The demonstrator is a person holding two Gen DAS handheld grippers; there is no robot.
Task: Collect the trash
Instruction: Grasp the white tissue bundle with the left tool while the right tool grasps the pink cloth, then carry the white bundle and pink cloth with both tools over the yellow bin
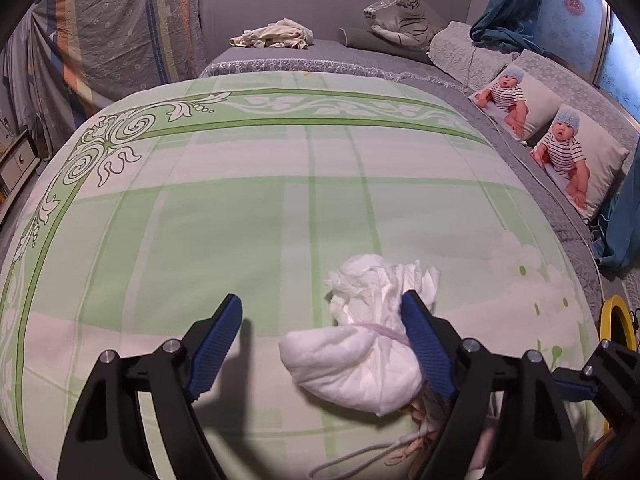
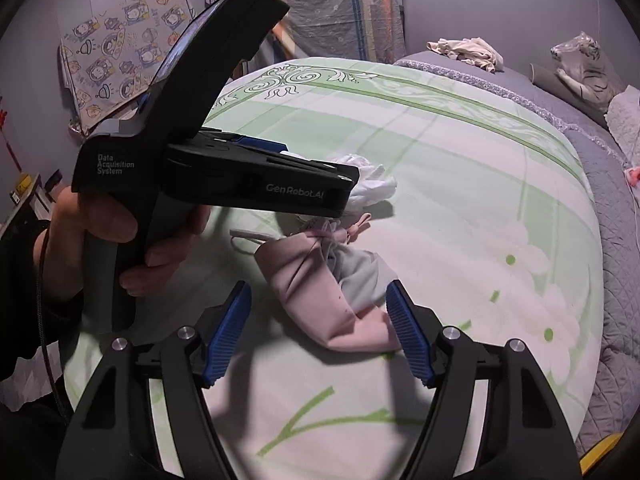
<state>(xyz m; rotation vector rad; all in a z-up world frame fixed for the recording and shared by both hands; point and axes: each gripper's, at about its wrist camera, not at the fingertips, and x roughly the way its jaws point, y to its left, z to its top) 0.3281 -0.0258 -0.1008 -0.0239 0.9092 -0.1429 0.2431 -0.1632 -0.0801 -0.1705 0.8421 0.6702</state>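
Note:
A crumpled white diaper-like wad (image 1: 368, 332) lies on the green-and-white quilt (image 1: 240, 208). My left gripper (image 1: 322, 340) is open, its jaws around the wad, the right finger (image 1: 428, 344) touching its side. The wad also shows in the right wrist view (image 2: 372, 186), partly hidden behind the left gripper body (image 2: 224, 176). A pink and grey cloth bundle (image 2: 332, 292) with a string lies in front of my right gripper (image 2: 320, 328), which is open with its jaws on either side of the bundle's near end.
Two baby-print pillows (image 1: 560, 140), a toy tiger (image 1: 404, 20) and a heap of beige cloth (image 1: 276, 36) lie on the grey bedspread (image 1: 360, 60) beyond the quilt. A yellow object (image 1: 616, 320) shows at the right edge. Hanging sheets (image 1: 120, 20) cover the far wall.

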